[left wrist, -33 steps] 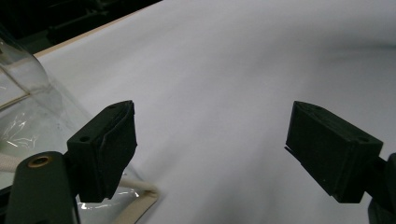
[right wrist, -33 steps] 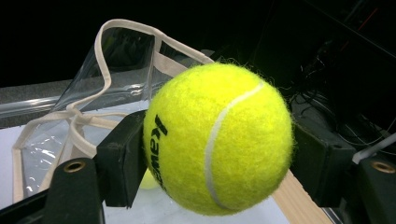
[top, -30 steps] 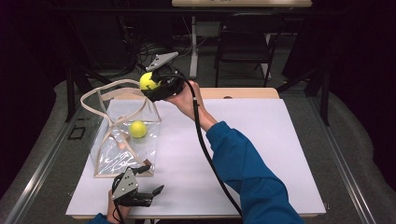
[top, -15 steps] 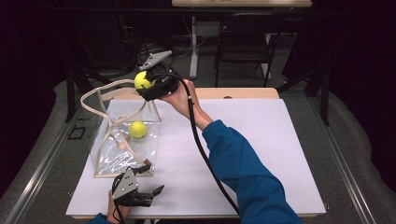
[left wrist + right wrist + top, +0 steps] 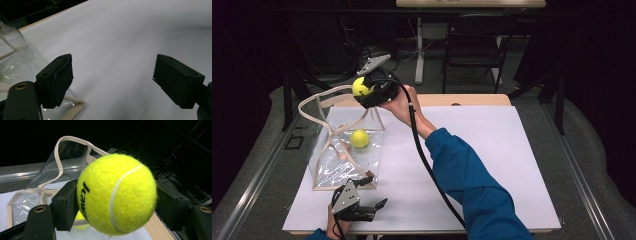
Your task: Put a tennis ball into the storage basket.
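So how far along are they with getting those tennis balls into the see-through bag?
About halfway, it seems. One tennis ball already lies inside the clear bag. A second ball is clamped in the right gripper, held above the bag's far end. The left gripper rests open by the bag's near corner. Left to do: lower that second ball in and let go.

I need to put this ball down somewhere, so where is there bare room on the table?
The white table is bare right of the blue sleeve, out to its right edge. Crowded: the left side, with the clear bag holding a tennis ball, and the left tongs.
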Demonstrator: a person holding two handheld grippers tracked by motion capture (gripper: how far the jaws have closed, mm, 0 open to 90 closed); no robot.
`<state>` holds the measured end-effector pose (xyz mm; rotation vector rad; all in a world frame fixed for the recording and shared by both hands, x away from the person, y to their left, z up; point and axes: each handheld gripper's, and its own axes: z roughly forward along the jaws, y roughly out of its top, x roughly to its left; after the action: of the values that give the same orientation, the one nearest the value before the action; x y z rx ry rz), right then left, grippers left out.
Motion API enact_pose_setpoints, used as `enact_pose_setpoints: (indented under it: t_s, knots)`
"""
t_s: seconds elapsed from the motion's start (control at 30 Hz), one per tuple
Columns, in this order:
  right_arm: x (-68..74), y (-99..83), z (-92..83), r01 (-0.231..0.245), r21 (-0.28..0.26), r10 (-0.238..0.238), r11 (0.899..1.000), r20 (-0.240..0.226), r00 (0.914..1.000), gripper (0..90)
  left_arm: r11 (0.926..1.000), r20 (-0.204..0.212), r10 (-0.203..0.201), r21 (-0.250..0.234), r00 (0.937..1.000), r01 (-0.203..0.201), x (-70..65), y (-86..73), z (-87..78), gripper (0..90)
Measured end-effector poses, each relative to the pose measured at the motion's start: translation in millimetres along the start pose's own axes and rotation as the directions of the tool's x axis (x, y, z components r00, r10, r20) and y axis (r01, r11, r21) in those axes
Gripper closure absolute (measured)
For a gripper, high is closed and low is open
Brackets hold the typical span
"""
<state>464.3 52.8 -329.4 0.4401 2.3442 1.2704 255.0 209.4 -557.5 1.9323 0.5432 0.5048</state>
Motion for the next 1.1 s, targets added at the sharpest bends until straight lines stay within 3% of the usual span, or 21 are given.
enact_pose_setpoints:
  t_s: [1.1]
  knots:
    - [5.3,4.1,15.2,0.010,-0.011,-0.010,1.000,-0.006,0.9999,26.6,1.0000,0.002,-0.006,-0.004,1.0000,0.006,0.0,-0.2,-0.1,16.1]
